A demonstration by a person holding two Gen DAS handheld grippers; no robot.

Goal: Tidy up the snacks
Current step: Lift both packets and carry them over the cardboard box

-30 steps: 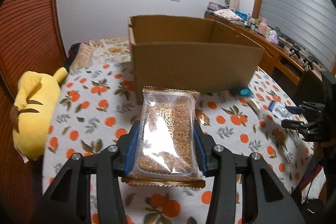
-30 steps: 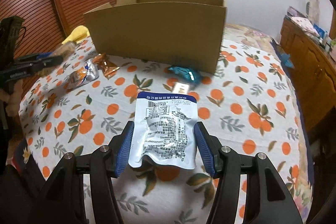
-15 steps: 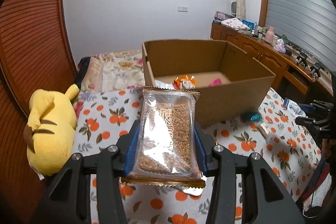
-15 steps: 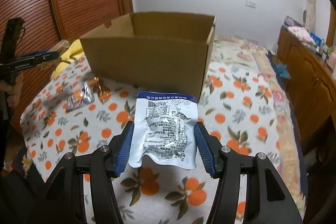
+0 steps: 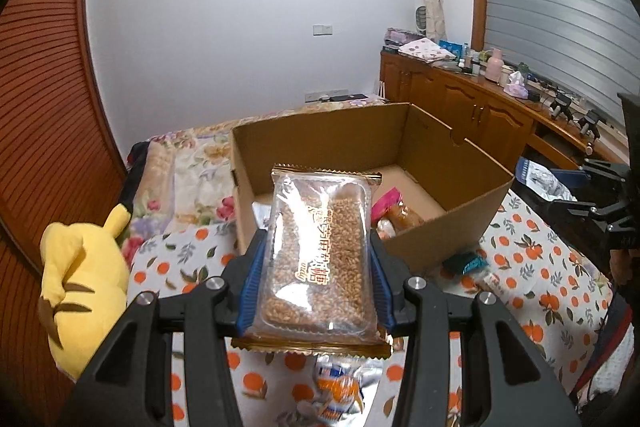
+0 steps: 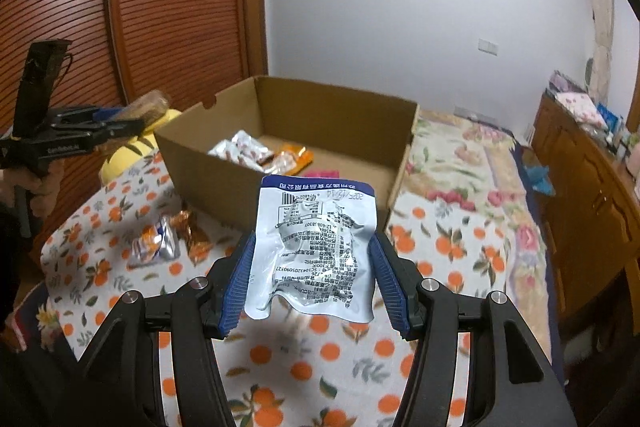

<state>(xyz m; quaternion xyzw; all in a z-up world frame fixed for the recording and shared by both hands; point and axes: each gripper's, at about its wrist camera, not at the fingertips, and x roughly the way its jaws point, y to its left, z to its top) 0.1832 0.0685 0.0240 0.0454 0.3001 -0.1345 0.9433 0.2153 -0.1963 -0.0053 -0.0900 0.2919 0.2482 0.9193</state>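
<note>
My left tool (image 5: 316, 277) is clamped on a clear packet of golden grain bars (image 5: 318, 251), held above the near edge of the cardboard box (image 5: 452, 227) on the orange-print bed (image 5: 536, 267). My right tool (image 6: 314, 281) is clamped on a crinkled white-and-blue pouch (image 6: 316, 251), printed back facing me, just short of the box's near wall.
</note>
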